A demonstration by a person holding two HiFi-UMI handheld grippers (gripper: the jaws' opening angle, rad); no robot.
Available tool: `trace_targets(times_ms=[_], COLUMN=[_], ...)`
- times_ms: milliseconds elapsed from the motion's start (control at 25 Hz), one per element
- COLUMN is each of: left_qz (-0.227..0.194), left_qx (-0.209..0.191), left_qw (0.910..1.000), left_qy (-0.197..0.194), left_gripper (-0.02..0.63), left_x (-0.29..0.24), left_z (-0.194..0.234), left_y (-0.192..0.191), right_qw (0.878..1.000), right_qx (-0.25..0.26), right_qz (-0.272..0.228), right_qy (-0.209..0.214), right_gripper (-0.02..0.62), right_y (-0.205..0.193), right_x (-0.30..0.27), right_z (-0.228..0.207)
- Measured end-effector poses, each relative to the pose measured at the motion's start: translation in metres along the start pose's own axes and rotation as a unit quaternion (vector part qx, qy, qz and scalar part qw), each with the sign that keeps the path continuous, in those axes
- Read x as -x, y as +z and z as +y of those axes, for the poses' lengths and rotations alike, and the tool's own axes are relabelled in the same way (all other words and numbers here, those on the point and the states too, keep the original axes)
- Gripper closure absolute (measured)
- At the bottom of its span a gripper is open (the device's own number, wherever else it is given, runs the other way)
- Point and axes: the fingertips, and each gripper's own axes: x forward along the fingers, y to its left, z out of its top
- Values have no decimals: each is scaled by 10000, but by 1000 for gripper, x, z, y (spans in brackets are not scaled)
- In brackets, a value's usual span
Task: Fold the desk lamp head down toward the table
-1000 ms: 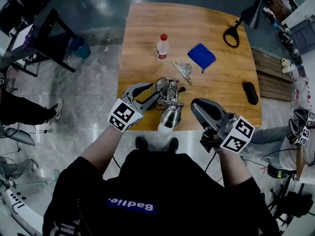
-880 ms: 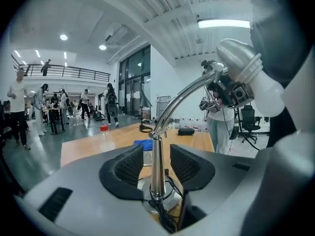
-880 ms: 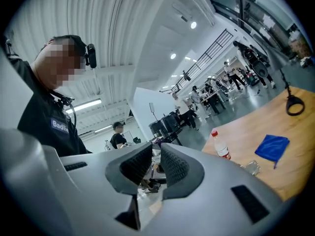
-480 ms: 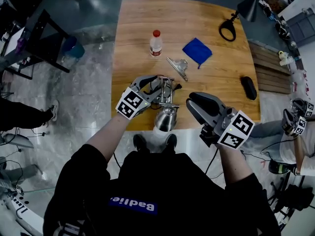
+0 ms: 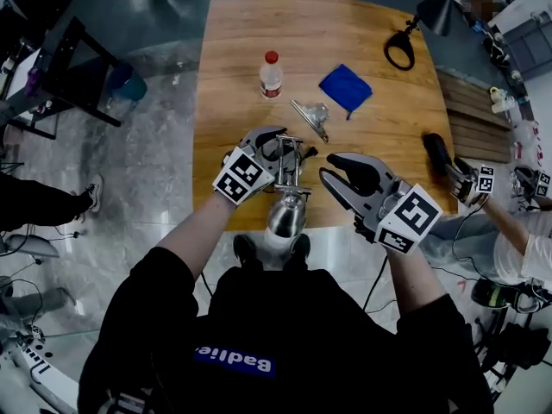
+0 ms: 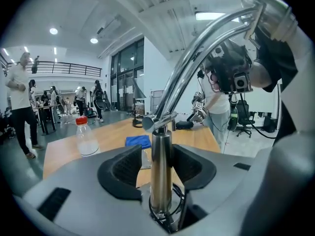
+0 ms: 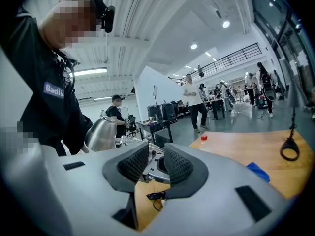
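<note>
The chrome desk lamp point(image 5: 291, 158) stands at the table's near edge. Its bell-shaped head point(image 5: 285, 216) hangs low over that edge and also shows at the left of the right gripper view point(image 7: 102, 134). My left gripper point(image 5: 278, 149) reaches in from the left. The lamp's upright post point(image 6: 161, 173) stands between its jaws point(image 6: 160, 163), with a gap at the left pad. The bent arm point(image 6: 206, 38) rises up and to the right. My right gripper point(image 5: 328, 169) hovers just right of the lamp; its jaws point(image 7: 156, 163) are opening with nothing between them.
On the wooden table point(image 5: 233, 50) are a red-capped bottle point(image 5: 271, 74), a blue cloth point(image 5: 345, 87), a small metal clip point(image 5: 312, 117), a black case point(image 5: 435, 153) and a black ring-shaped stand point(image 5: 401, 52). Another person's gripper point(image 5: 473, 179) reaches in at the right edge.
My left gripper slid in around the lamp post and its jaws widened. The right gripper rolled and opened from nearly shut. Another person's gripper came in at the right.
</note>
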Motion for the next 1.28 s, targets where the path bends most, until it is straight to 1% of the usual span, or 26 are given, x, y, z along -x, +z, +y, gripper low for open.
trace_targets(times_ms=[160, 240, 320, 400, 440, 520, 600, 680, 800, 920, 960, 1080, 1200, 1280], left_qz=[2, 43, 114, 202, 218, 242, 260, 236, 239, 300, 319, 363, 384, 412], left_qx=[-169, -257, -286, -276, -281, -308, -333, -335, -356, -393, -409, -464, -492, -530], left_qw=[9999, 9997, 9995, 9994, 9994, 9992, 9991, 9991, 9991, 9988, 9987, 9983, 9980, 9977], left_qy=[9, -2, 10, 7, -14, -61, -66, -49, -46, -10, -1, 42, 60, 70], left_gripper=[423, 425, 425, 426, 425, 426, 426, 426, 434, 467, 476, 492, 499, 500], left_x=[-7, -13, -19, -22, -24, -27, -29, -30, -31, -32, -32, -33, -33, -33], left_z=[-1, -3, -4, -6, -7, -11, -12, -11, -10, -8, -8, -5, -4, -4], left_y=[5, 3, -2, -6, -7, -8, -11, -11, -12, -13, -13, -15, -16, -17], right_qw=[10000, 9996, 9979, 9917, 9856, 9693, 9547, 9453, 9311, 9136, 9067, 8807, 8597, 8418], right_qx=[39, 205, 570, 1200, 1597, 2309, 2773, 3076, 3536, 3959, 4103, 4587, 4958, 5238], right_qz=[75, 161, 294, 439, 529, 823, 1057, 1052, 809, 784, 821, 1039, 1058, 1109], right_qy=[41, 53, 65, 113, 154, 206, 227, 268, 376, 504, 525, 559, 632, 681], right_gripper=[512, 512, 512, 512, 512, 512, 512, 512, 512, 512, 512, 512, 512, 512], right_y=[-4, -7, -10, -10, -11, -14, -16, -14, -8, -10, -11, -18, -18, -20], right_x=[-5, -9, -12, -16, -18, -20, -22, -26, -35, -38, -38, -39, -43, -47], right_z=[-3, -2, -1, 1, 2, 4, 6, 9, 15, 16, 15, 14, 19, 22])
